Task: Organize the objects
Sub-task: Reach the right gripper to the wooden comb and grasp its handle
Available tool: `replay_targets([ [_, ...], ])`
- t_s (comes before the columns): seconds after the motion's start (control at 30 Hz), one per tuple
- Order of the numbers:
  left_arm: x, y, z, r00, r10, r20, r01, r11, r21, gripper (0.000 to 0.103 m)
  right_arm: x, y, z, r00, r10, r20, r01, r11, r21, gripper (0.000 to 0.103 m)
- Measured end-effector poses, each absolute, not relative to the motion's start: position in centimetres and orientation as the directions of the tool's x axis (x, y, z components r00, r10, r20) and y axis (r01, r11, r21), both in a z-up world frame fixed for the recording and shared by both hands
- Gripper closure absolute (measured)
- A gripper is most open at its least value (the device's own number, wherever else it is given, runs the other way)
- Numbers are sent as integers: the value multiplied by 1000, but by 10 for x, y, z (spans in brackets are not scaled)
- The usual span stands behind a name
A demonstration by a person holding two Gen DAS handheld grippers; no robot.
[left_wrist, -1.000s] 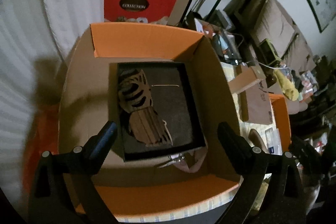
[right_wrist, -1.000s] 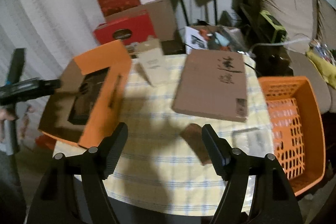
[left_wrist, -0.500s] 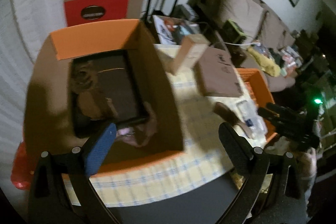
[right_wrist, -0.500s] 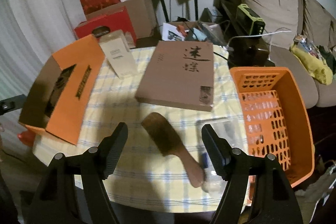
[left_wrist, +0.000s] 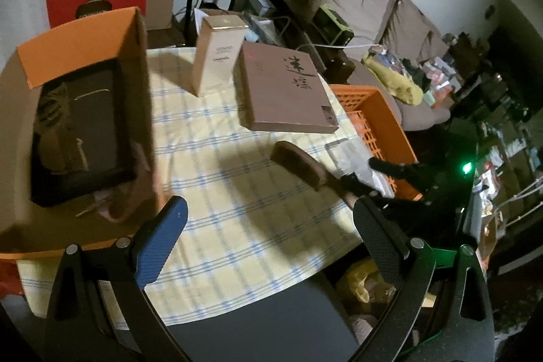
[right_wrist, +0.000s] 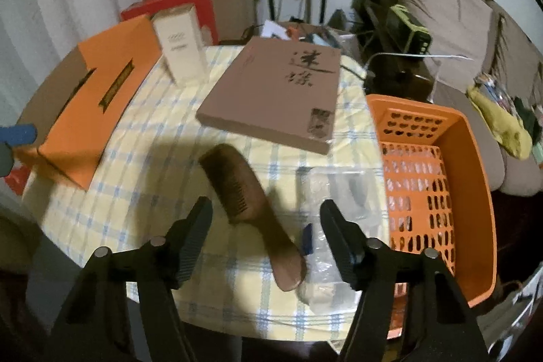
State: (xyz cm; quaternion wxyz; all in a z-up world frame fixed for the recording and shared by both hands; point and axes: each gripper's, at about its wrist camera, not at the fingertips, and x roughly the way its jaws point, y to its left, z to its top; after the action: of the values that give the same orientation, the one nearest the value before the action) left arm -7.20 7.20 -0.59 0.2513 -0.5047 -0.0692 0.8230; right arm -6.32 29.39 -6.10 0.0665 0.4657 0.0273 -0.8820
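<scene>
A wooden comb [right_wrist: 247,192] lies on the yellow checked tablecloth [right_wrist: 142,192], handle toward the near edge. My right gripper [right_wrist: 266,209] hovers just above it. Its jaws are closing, with the comb's handle below and between them, and the pads do not touch it. In the left wrist view the comb [left_wrist: 302,163] lies right of centre, with the right gripper [left_wrist: 364,173] at its handle end. My left gripper [left_wrist: 269,207] stands open over bare cloth with nothing between its fingers. An orange cardboard box [left_wrist: 78,43] at the left holds a black tray [left_wrist: 95,131] with wooden pieces.
A flat brown box [right_wrist: 275,94] with black characters and a tall cream carton [right_wrist: 180,46] stand toward the back. An orange plastic basket [right_wrist: 475,192] sits at the right edge, with a clear plastic bag [right_wrist: 339,192] beside the comb. Boxes, speakers and a sofa lie behind.
The left gripper has swung right, from over the orange box to over the tablecloth. The right gripper has come down toward the comb and its jaws have narrowed.
</scene>
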Motion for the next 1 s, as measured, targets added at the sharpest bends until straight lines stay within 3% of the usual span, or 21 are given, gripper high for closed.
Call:
replay_targets([
  [0.27, -77, 99, -15, -353, 495, -794, -346, -857, -382, 7, -81, 283, -87, -512, -148, -846, 219, -975, 39, 51],
  [0.8, -83, 98, -23, -345, 489, -801, -317, -864, -391, 7, -99, 271, -115, -488, -142, -861, 270, -963, 6, 51],
  [1.0, -81, 102, -29, -316, 524, -791, -314, -844, -435, 7, -97, 270, -114, -504, -148, -851, 259, -966, 15, 64],
])
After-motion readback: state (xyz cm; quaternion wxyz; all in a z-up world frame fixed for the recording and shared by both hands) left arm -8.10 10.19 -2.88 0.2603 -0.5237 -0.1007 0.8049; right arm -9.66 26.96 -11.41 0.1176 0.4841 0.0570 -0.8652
